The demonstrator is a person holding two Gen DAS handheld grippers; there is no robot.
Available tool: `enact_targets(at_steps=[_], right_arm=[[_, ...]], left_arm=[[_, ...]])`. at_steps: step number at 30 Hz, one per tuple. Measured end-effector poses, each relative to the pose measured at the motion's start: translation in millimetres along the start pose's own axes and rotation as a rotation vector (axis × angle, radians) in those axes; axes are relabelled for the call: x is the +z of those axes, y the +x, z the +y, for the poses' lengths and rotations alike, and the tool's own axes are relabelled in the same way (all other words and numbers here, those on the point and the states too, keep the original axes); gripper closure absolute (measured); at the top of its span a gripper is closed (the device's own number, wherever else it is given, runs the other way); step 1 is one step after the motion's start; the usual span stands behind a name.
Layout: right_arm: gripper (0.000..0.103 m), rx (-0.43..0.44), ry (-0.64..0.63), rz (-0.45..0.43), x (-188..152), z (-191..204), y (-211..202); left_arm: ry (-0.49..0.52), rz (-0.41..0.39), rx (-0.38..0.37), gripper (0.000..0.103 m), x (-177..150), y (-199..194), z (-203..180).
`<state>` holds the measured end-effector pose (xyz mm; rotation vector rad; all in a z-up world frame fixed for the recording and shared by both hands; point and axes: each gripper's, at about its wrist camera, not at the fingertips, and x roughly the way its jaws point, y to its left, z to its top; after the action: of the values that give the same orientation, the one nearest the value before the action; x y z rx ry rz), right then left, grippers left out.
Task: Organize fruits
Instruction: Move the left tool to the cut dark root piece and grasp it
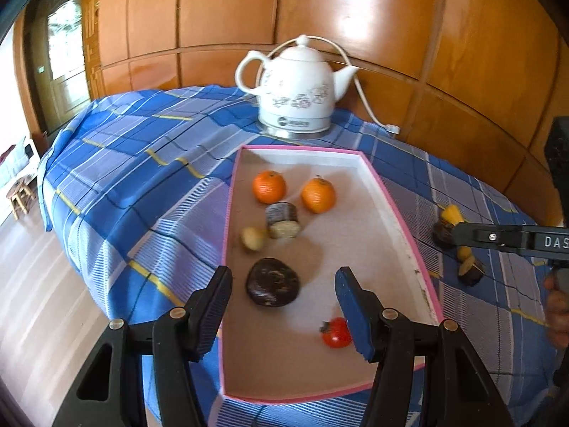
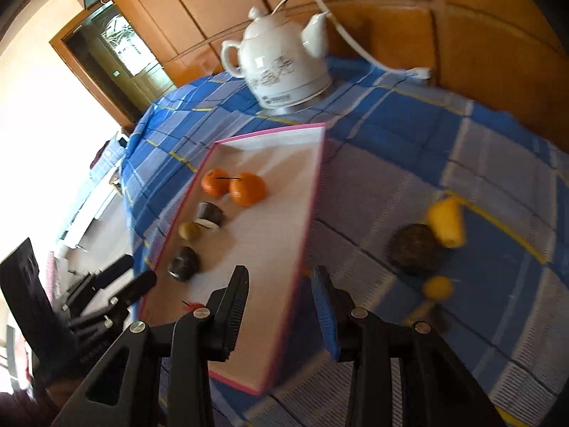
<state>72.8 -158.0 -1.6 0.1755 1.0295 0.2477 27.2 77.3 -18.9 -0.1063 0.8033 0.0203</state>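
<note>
A pink-rimmed tray lies on the blue checked cloth. In it are two oranges, a dark cut cylinder, a small yellowish fruit, a dark round fruit and a small red fruit. My left gripper hovers open over the tray's near end, above the dark round fruit. My right gripper is open and holds nothing, its fingers either side of the tray's right rim. To its right on the cloth lie a yellow piece, a dark round fruit and a small yellow fruit.
A white ceramic kettle stands behind the tray, its cord trailing right to a plug on the cloth. Wooden wall panels close off the back. The cloth drops off the table edge at left, with a small stool on the floor.
</note>
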Motion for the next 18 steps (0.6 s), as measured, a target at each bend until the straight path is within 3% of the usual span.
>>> enact_targets(at_steps=[18], right_arm=[[0.065, -0.177, 0.106, -0.068, -35, -93, -73]], left_arm=[[0.145, -0.001, -0.062, 0.042, -2, -8, -51]])
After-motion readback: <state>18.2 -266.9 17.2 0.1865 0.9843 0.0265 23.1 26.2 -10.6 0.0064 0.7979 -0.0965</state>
